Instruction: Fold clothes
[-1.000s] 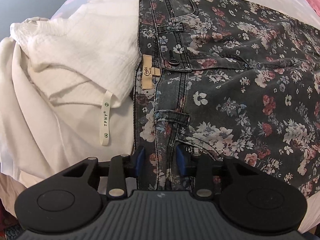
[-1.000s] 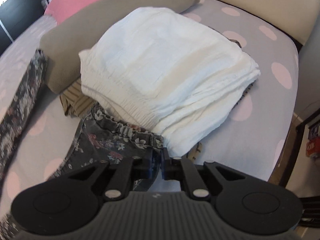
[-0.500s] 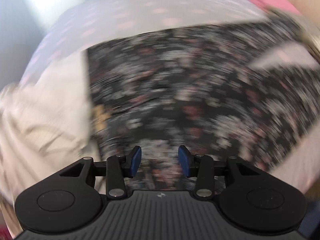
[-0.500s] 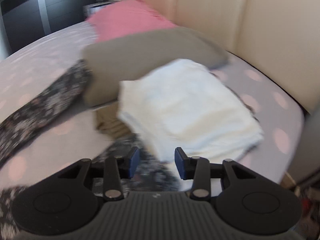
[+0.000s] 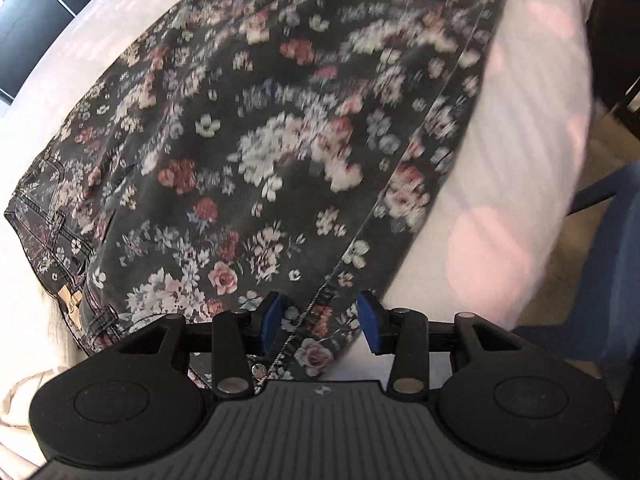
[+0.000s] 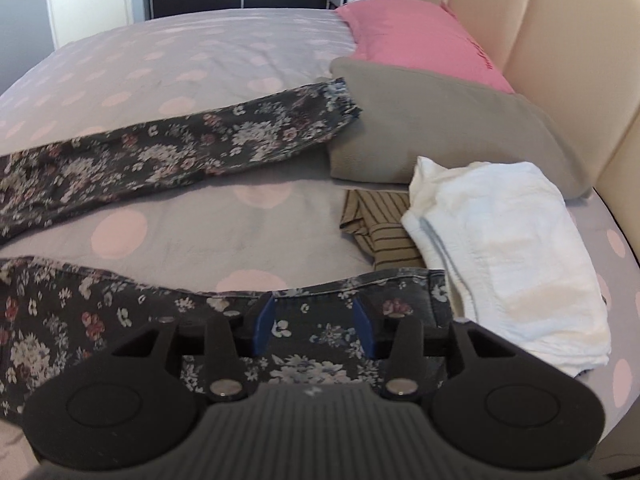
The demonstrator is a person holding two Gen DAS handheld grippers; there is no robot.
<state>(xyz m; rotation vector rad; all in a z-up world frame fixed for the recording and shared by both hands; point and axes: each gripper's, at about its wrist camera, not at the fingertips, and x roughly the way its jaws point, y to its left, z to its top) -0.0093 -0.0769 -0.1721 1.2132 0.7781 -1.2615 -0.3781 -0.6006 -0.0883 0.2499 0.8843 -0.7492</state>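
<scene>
Both hand-held grippers now let go, left hand-held gripper gaping over the floral jeans, right hand-held gripper gaping above a leg hem, jeans spread flat on the bed

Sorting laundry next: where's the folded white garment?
Right wrist view, right side: the folded white garment lies on the bed, overlapping a striped garment, below the grey pillow.

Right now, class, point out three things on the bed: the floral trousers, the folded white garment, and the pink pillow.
floral trousers (image 5: 248,152): left wrist view, on the thigh panel.
folded white garment (image 6: 508,240): right wrist view, middle of its top layer.
pink pillow (image 6: 416,36): right wrist view, centre of its upper face.
</scene>
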